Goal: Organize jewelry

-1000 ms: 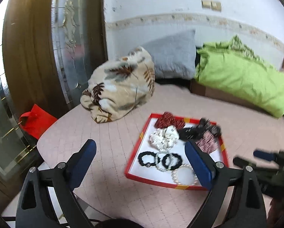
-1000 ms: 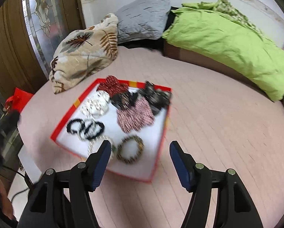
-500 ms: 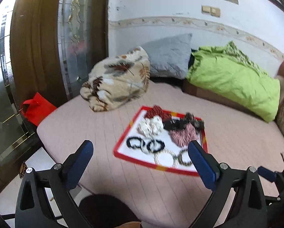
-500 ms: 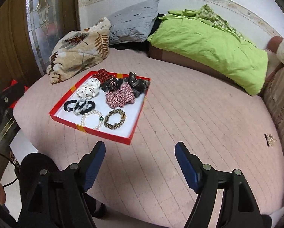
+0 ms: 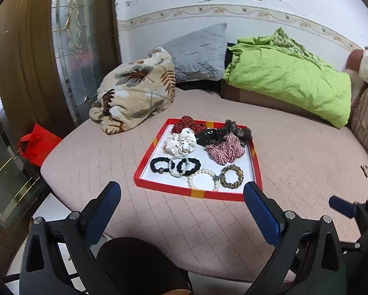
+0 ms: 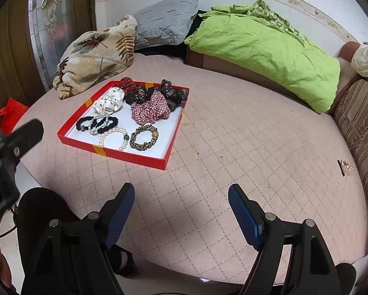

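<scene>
Both sets of jaws stand spread wide with nothing between them: the left gripper [image 5: 181, 198] hangs low in its frame over the near edge of the pink quilted bed [image 6: 233, 132], and the right gripper [image 6: 181, 196] hovers likewise at the bottom of its view, well short of the goods. The jewelry lies in the shallow red cardboard tray with a white floor [image 5: 196, 193] at mid-frame: a white pearl bracelet [image 5: 203, 179] and a gold-and-black beaded bracelet [image 5: 231, 176] along the near rim, black hair ties [image 5: 175, 166] to their left, and fabric scrunchies [image 5: 224, 148] bunched toward the far side. This would suit either a tray already sorted or one awaiting sorting. Any pick, I judge, should come straight down with one jaw inside a ring, since the neighbouring pieces touch and may drag along.
</scene>
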Action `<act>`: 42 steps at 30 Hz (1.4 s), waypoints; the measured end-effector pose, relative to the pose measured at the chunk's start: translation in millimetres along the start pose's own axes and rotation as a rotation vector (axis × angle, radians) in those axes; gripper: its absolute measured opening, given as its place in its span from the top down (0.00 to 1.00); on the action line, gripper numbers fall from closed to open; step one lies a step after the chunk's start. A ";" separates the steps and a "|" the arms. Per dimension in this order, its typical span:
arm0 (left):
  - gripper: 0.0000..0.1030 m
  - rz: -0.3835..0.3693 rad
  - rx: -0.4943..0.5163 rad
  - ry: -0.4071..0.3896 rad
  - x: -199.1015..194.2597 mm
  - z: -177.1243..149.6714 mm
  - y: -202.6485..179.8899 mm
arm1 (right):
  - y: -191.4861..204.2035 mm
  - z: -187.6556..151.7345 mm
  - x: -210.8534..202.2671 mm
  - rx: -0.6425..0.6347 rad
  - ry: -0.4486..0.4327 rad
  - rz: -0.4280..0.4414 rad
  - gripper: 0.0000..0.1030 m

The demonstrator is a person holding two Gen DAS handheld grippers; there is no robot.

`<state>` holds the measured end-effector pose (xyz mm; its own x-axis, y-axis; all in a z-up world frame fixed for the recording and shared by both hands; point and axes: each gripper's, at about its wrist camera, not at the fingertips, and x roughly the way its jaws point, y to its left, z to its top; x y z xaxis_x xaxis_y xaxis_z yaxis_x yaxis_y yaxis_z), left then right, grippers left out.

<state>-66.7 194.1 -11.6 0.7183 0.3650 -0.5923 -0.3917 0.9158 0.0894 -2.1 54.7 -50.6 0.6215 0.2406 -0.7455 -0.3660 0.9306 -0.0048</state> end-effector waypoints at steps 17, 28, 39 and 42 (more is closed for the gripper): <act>0.04 -0.048 -0.006 0.053 11.5 -3.0 -3.1 | -11.9 7.9 -18.6 0.043 -0.122 -0.083 0.15; 0.04 -0.055 -0.014 0.049 7.7 -2.3 -2.9 | -12.9 9.0 -22.6 0.049 -0.136 -0.087 0.13; 0.04 -0.055 -0.013 0.048 8.0 -2.8 -3.3 | -10.5 8.1 -22.3 0.048 -0.129 -0.085 0.13; 0.04 -0.054 -0.013 0.050 8.2 -3.1 -3.9 | -11.2 7.6 -20.2 0.047 -0.123 -0.083 0.13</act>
<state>-61.1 193.0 -19.3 0.7090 0.3061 -0.6353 -0.3607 0.9315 0.0463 -5.3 41.5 -30.4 0.7296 0.1911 -0.6566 -0.2787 0.9599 -0.0303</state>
